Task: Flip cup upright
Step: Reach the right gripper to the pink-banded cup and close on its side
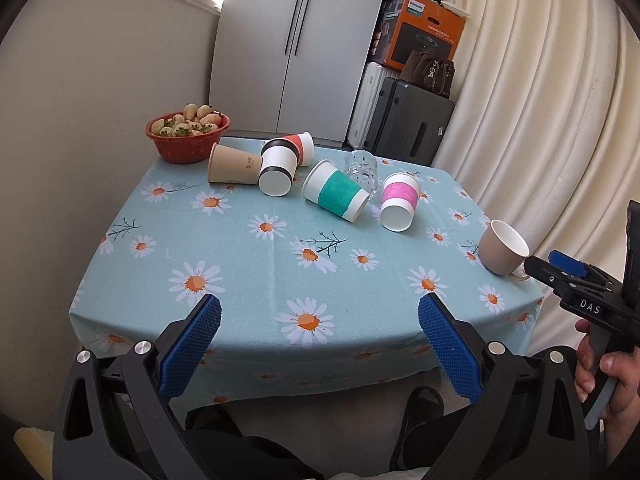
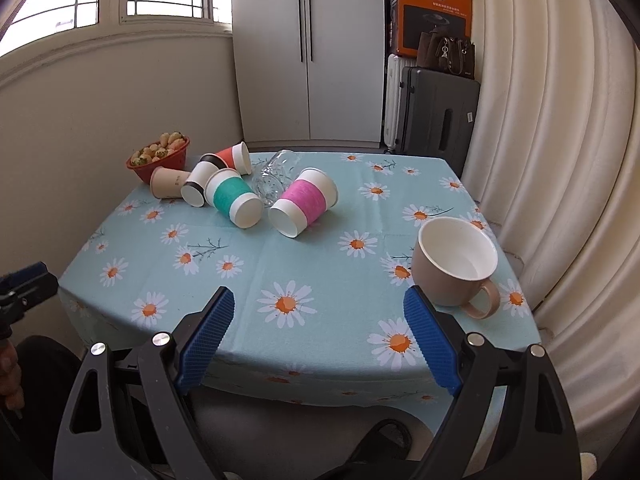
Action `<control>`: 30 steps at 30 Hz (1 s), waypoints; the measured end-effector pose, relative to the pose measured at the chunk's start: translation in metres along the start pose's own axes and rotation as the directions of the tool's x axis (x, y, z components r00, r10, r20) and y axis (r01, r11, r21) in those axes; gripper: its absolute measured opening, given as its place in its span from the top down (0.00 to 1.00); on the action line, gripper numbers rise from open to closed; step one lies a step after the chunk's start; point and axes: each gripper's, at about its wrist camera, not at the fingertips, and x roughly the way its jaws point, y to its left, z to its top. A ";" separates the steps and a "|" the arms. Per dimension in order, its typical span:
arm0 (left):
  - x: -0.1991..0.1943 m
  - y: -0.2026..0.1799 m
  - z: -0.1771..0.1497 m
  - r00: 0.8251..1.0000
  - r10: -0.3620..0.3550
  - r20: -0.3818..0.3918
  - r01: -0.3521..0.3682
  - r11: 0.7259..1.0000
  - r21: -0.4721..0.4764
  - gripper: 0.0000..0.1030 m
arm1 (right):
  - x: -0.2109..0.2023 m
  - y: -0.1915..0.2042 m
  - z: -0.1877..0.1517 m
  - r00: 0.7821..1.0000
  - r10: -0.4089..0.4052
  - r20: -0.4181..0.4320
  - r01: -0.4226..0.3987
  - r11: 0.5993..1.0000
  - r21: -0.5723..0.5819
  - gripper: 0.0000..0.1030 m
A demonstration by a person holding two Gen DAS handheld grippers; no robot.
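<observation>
Several paper cups lie on their sides on the daisy tablecloth [image 1: 240, 272]: a brown one [image 1: 234, 165], a black-banded one [image 1: 278, 172], a red one [image 1: 298, 145], a teal-sleeved one [image 1: 336, 191] [image 2: 234, 199] and a pink-sleeved one [image 1: 398, 202] [image 2: 303, 202]. A clear glass [image 1: 363, 170] [image 2: 276, 178] lies among them. A beige mug [image 1: 502, 246] [image 2: 456, 268] stands upright at the right edge. My left gripper [image 1: 320, 314] is open and empty over the table's front edge. My right gripper [image 2: 318, 308] is open and empty, its right finger just in front of the mug.
A red bowl of strawberries [image 1: 188, 136] [image 2: 158, 160] sits at the back left against the wall. Behind the table stand a white cabinet [image 1: 296, 48], suitcases [image 1: 404, 120] and an orange box [image 1: 424, 36]. A curtain [image 1: 540, 100] hangs on the right.
</observation>
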 end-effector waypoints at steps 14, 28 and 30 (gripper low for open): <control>0.064 0.013 0.060 0.990 -0.138 0.009 0.138 0.987 -0.086 0.06 | 0.122 -0.021 0.077 0.957 0.270 -0.111 -0.231 0.933 0.276 0.17; 0.167 0.014 0.093 0.948 -0.257 -0.189 0.237 0.964 -0.121 0.06 | 0.261 -0.045 0.107 0.872 0.393 -0.292 -0.217 0.846 0.488 0.23; 0.177 0.013 0.093 0.943 -0.256 -0.211 0.238 0.965 -0.109 0.06 | 0.271 -0.047 0.105 0.862 0.402 -0.308 -0.212 0.839 0.501 0.29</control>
